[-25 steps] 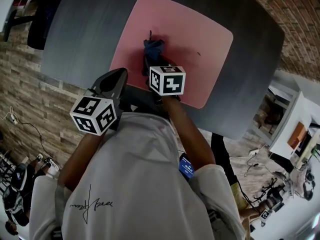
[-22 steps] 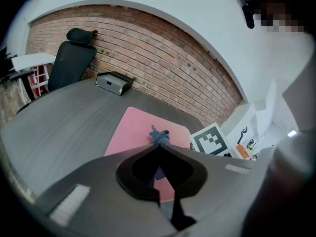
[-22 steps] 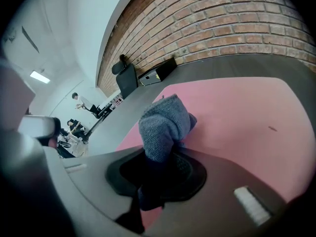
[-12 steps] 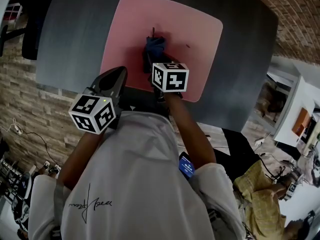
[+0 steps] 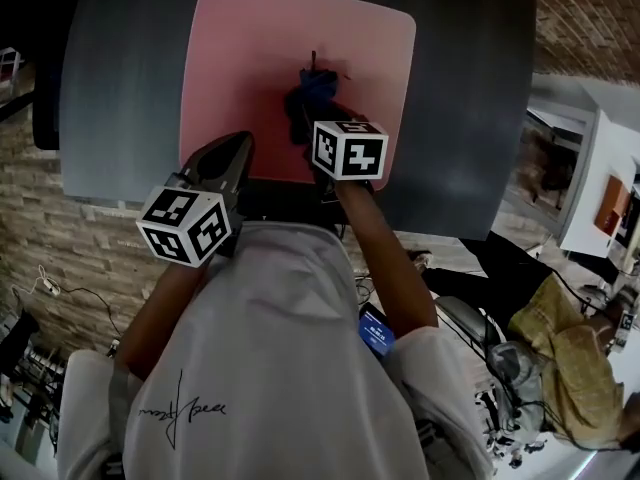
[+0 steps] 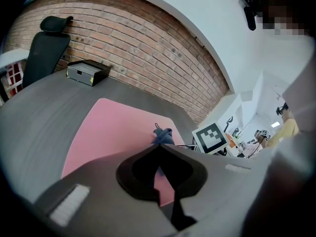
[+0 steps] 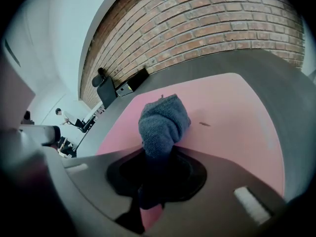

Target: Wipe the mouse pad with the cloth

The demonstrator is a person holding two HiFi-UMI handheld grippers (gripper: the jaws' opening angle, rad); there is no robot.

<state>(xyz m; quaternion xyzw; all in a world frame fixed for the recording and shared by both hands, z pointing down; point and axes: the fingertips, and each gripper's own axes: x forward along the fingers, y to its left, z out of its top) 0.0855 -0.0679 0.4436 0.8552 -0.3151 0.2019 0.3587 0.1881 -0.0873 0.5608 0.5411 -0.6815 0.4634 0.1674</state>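
Right gripper (image 7: 157, 154) clamps the cloth (image 7: 163, 122), whose bunched end rests mid-pad (image 5: 250, 48). Left gripper (image 6: 159, 147) is closed on nothing, by the pad's near edge. The pink pad lies on a grey table (image 5: 120, 88), with a box (image 6: 88, 72) at the brick wall (image 6: 138, 38). The person's torso hides the table's near edge

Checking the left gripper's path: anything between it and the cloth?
Nothing but bare pink mouse pad lies between the left gripper and the cloth. The head view shows that stretch most plainly.
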